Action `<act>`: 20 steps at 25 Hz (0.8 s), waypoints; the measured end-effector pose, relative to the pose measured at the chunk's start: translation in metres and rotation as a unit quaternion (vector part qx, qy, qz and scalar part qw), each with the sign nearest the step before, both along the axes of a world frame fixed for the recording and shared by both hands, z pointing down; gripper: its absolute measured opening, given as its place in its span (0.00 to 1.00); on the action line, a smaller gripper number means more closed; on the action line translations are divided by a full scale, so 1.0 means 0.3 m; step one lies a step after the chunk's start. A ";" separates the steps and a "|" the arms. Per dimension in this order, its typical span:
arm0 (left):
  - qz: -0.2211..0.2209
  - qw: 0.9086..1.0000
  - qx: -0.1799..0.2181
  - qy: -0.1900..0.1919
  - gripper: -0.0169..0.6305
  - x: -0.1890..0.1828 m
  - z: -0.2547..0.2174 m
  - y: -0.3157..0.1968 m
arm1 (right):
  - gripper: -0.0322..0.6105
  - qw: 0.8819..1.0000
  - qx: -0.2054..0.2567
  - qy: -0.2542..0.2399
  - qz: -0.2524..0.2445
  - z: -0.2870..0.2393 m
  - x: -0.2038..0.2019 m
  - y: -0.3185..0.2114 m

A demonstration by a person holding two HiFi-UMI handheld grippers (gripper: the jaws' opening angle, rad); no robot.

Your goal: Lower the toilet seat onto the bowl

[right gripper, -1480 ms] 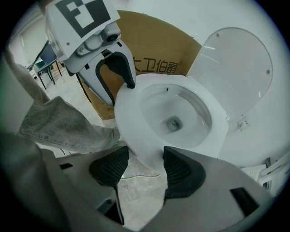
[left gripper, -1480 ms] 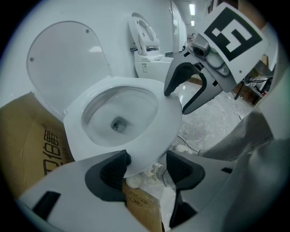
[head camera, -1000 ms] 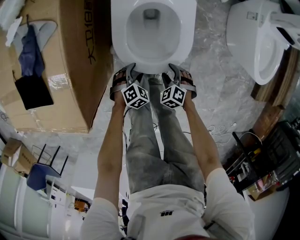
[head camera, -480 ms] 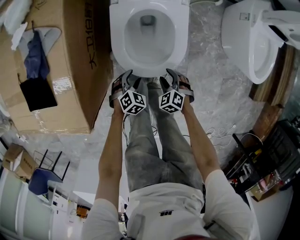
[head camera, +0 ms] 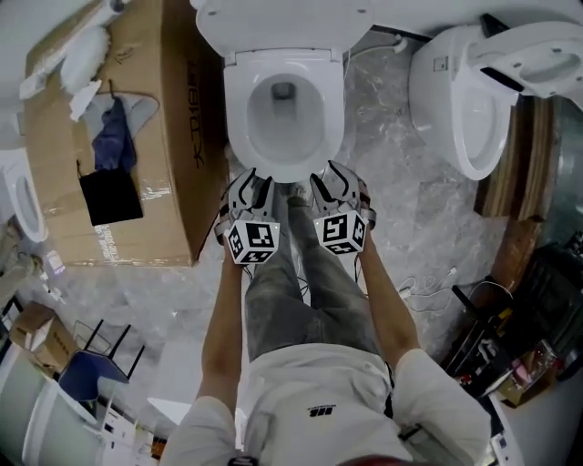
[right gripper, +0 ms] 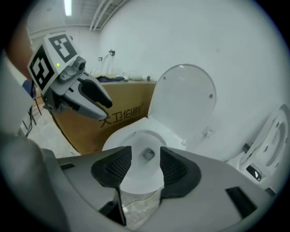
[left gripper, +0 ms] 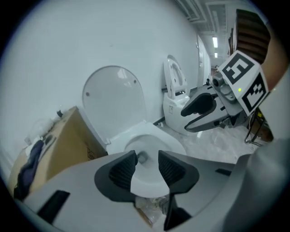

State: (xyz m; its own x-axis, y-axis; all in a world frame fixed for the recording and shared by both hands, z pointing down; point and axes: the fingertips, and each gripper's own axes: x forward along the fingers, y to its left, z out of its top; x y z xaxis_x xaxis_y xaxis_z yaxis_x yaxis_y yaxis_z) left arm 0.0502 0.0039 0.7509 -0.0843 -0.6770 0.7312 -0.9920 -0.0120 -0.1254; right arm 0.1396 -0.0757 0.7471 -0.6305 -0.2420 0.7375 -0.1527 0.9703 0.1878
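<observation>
Raised lid (head camera: pixel 282 23) partly out of frame

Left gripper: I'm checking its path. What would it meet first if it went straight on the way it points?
Probably the front rim of the toilet bowl, framed between the left gripper's tongs, which are closing on nothing; depth is unclear.

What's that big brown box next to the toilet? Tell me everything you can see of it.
A large brown cardboard box stands on the marbled floor close beside the toilet; whether they touch is unclear. Dark characters are printed on the side facing the bowl. On top lie a blue cloth, a flat black item and white wrapping.
</observation>
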 end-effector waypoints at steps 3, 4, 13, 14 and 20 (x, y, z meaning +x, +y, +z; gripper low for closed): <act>-0.014 0.999 0.036 -0.002 0.28 -0.005 -0.207 -0.029 | 0.36 0.999 0.013 -0.038 0.006 -0.214 -0.034 -0.028; -0.018 0.999 0.048 -0.003 0.27 -0.005 -0.273 -0.037 | 0.36 0.999 0.018 -0.049 0.005 -0.284 -0.044 -0.033; -0.042 0.991 0.129 -0.017 0.25 -0.001 -0.743 -0.048 | 0.34 0.989 0.040 -0.140 0.013 -0.773 -0.029 -0.021; -0.042 0.990 0.135 -0.021 0.25 0.003 -0.783 -0.046 | 0.34 0.988 0.042 -0.146 0.016 -0.811 -0.017 -0.020; -0.044 0.984 0.165 -0.046 0.25 0.043 -0.985 -0.024 | 0.34 0.982 0.057 -0.180 0.020 -1.008 0.044 -0.003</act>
